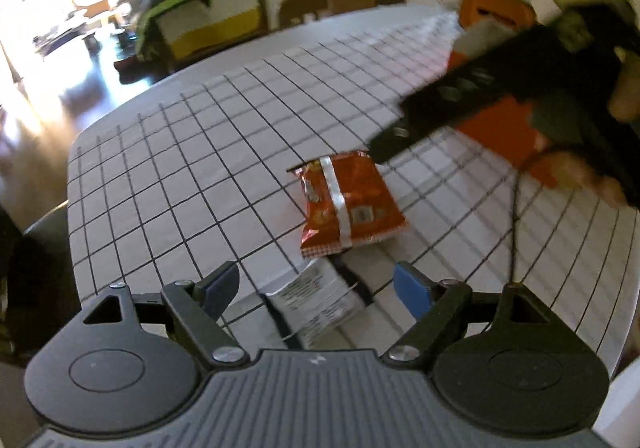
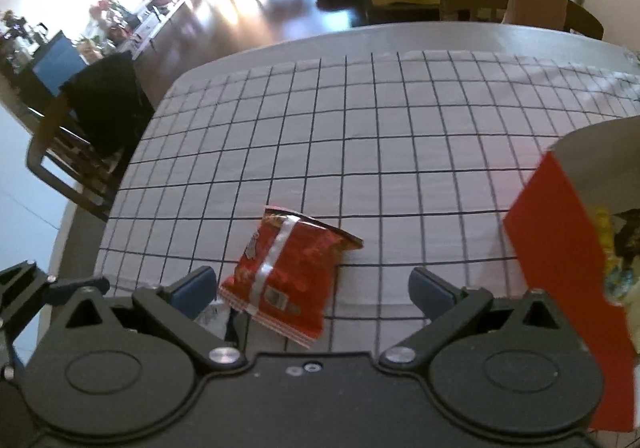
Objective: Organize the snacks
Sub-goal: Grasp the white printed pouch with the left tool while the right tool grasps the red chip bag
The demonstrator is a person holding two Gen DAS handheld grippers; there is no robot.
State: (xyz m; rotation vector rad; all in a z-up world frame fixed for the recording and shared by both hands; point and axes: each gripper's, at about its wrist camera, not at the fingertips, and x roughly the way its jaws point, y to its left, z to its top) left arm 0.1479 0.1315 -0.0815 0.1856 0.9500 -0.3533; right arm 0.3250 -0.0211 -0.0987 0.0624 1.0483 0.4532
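Your table (image 2: pixel 400 127), under a grid-lined cloth, carries one orange box (image 2: pixel 560 248) at the right, standing open with yellow wrappers showing inside. Two snack packets lie near the front edge. The red chip bag (image 2: pixel 284 280) lies flat, back side up, its silver seam running along its long axis away from you and leaning a little to one side. Touching its near end is a white packet (image 1: pixel 320 300), printed side up, long axis angled to the right.

Your left gripper (image 1: pixel 318 288) hangs just above the white packet, jaws spread wide and holding nothing. Your right gripper (image 2: pixel 312 288) hovers low over the red bag, jaws likewise wide apart and empty; the left view shows it reaching in from the right.
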